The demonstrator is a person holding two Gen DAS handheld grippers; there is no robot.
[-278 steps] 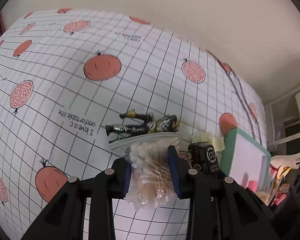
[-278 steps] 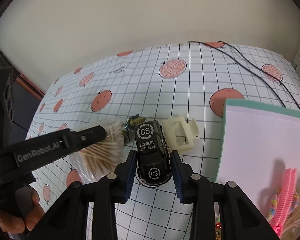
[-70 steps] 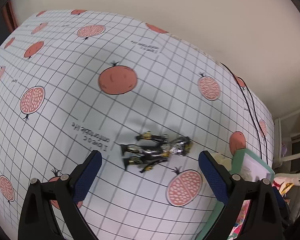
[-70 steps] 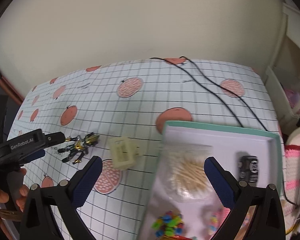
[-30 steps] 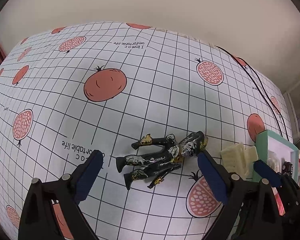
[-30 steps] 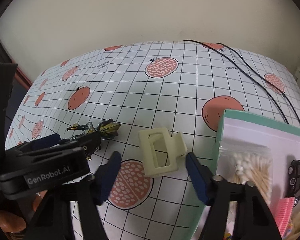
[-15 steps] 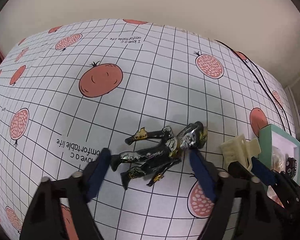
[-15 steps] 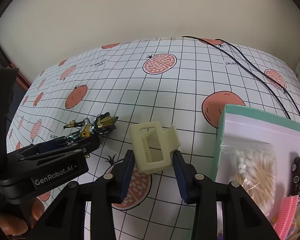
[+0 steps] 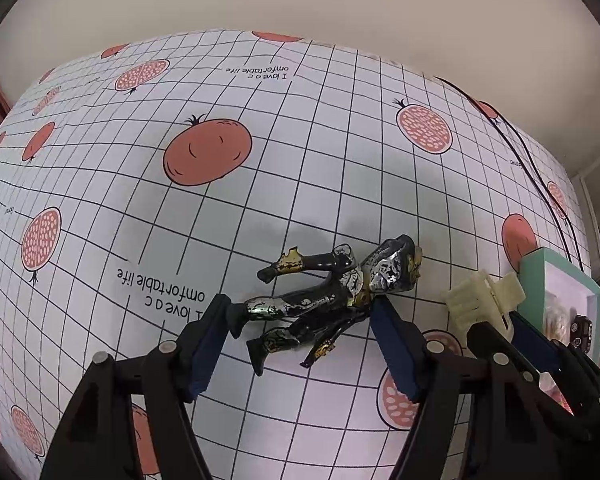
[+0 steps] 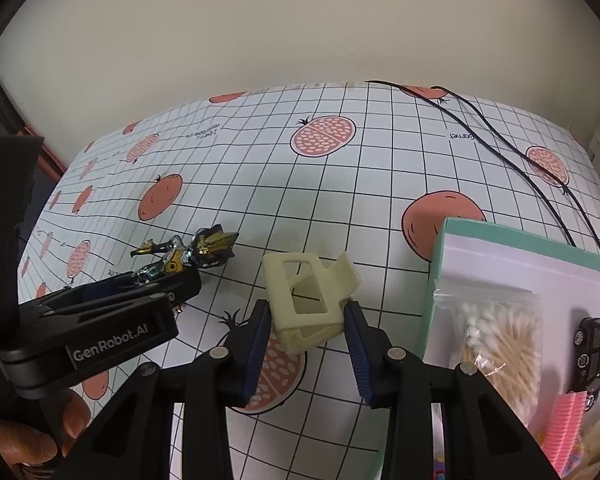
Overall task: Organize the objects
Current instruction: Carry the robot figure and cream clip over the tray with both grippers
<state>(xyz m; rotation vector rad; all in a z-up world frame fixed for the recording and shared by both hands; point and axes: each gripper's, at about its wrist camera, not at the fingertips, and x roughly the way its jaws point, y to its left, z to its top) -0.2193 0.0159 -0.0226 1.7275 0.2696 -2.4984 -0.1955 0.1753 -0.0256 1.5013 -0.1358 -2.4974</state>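
A black, silver and gold toy figure (image 9: 324, 300) lies flat on the grid-patterned tablecloth. My left gripper (image 9: 298, 308) straddles it, jaws still closing, one pad at its foot and the other at its hip. In the right wrist view the figure (image 10: 204, 252) shows past the left gripper's fingers (image 10: 120, 320). A cream hair clip (image 10: 304, 292) sits tilted between the blue pads of my right gripper (image 10: 306, 312), whose jaws are closing and press on both its sides. The clip (image 9: 476, 300) also shows at the right of the left wrist view.
A teal-rimmed tray (image 10: 440, 248) stands to the right, holding a bag of cotton swabs (image 10: 492, 332), a black toy car (image 10: 592, 344) and a pink comb (image 10: 564, 424). A black cable (image 10: 500, 140) runs across the far right of the cloth. A hand (image 10: 40, 440) holds the left gripper.
Both pairs of jaws have narrowed. The right pads came onto the hair clip and tipped it up. The left pads closed in to the figure's ends. Neither hand has shifted.
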